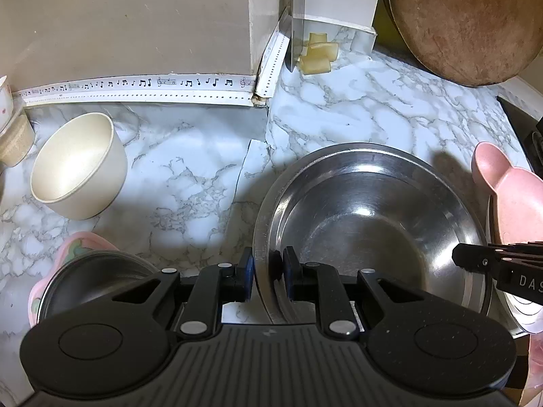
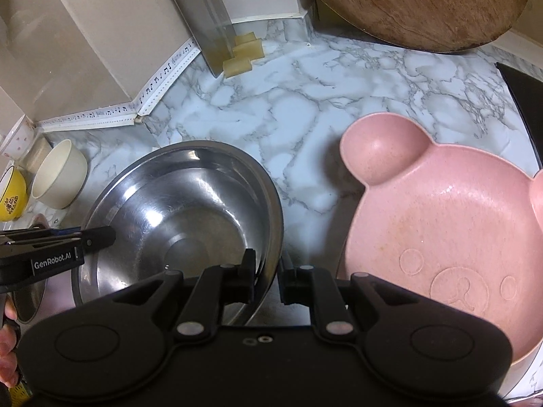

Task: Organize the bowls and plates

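Note:
A large steel bowl (image 1: 370, 227) sits on the marble counter; it also shows in the right wrist view (image 2: 183, 210). My left gripper (image 1: 268, 271) is shut on its left rim, one finger inside and one outside. My right gripper (image 2: 266, 278) is shut on its right rim the same way. A pink bear-shaped plate (image 2: 448, 224) lies just right of the bowl, its ear showing in the left wrist view (image 1: 509, 196). A cream bowl (image 1: 78, 166) stands at the left. A smaller steel bowl (image 1: 91, 278) rests on a pink dish (image 1: 64, 247) at the lower left.
A round wooden board (image 1: 468, 20) leans at the back right. A knife blade (image 1: 297, 23) and yellow sponge pieces (image 1: 319, 56) are in the back corner. A yellow bowl (image 2: 12, 200) and cups stand at the far left. A black stove edge (image 2: 519, 101) is at the right.

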`<state>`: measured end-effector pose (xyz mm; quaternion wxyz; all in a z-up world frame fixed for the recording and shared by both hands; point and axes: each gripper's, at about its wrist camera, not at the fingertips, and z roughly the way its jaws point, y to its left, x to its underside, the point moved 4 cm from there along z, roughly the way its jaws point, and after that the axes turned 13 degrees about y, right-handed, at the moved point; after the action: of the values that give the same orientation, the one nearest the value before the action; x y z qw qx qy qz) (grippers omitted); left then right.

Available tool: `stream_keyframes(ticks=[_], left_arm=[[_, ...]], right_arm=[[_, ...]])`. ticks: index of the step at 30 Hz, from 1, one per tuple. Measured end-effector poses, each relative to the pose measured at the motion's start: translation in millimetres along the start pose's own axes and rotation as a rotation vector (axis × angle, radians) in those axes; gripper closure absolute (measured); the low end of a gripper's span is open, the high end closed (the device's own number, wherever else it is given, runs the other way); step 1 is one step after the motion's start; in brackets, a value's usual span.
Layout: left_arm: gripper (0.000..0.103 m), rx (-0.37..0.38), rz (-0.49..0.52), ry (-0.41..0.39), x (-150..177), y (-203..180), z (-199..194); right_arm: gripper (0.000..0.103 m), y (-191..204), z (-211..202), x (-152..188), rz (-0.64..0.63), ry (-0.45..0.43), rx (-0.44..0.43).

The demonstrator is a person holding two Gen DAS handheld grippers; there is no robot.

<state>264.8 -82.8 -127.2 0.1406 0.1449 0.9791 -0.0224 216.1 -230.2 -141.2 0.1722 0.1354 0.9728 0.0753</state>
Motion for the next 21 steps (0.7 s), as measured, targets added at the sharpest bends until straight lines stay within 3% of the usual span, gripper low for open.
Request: stream_keyframes(ticks=[9, 14, 21], left_arm=[[0.086, 0.015, -0.056, 0.01, -6, 2, 9], [0.085, -0.002, -0.033, 0.017, -4, -1, 8], [0.084, 0.009, -0.033, 0.023, -5, -1, 7]], right_arm=[[0.085, 0, 7, 4, 0.002, -0.007, -0.008], [0.077, 4, 12, 7, 0.0, 0.017, -0.015], [0.044, 9, 4, 7, -0.019, 0.0, 0.027]])
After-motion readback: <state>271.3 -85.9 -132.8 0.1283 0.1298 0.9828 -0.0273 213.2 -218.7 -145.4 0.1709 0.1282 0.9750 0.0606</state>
